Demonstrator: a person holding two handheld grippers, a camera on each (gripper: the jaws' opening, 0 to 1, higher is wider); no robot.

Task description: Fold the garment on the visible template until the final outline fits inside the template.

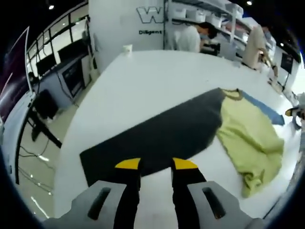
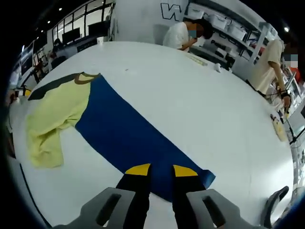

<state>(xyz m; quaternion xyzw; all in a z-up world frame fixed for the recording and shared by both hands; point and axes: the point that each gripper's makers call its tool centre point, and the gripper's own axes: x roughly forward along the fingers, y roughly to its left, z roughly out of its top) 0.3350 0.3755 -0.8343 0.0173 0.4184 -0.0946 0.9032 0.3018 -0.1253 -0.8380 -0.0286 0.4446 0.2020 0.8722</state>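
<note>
A yellow-green shirt (image 1: 248, 138) with a darker collar lies crumpled on the white table (image 1: 157, 76), where a dark grey mat (image 1: 162, 136) meets a blue mat (image 1: 264, 109). My left gripper (image 1: 156, 165) hovers over the near end of the grey mat, jaws open, nothing between them. In the right gripper view the shirt (image 2: 52, 119) sits at the far left end of the blue mat (image 2: 128, 136), with a strip of the grey mat (image 2: 47, 86) beyond it. My right gripper (image 2: 162, 170) is open and holds nothing above the blue mat's near corner.
A white cup (image 1: 127, 49) stands at the table's far edge. People stand by shelves behind the table (image 2: 178, 33) (image 2: 269, 62). Small items lie along the table's far right side (image 2: 277, 126). Desks with monitors (image 1: 71, 71) line the aisle past the table.
</note>
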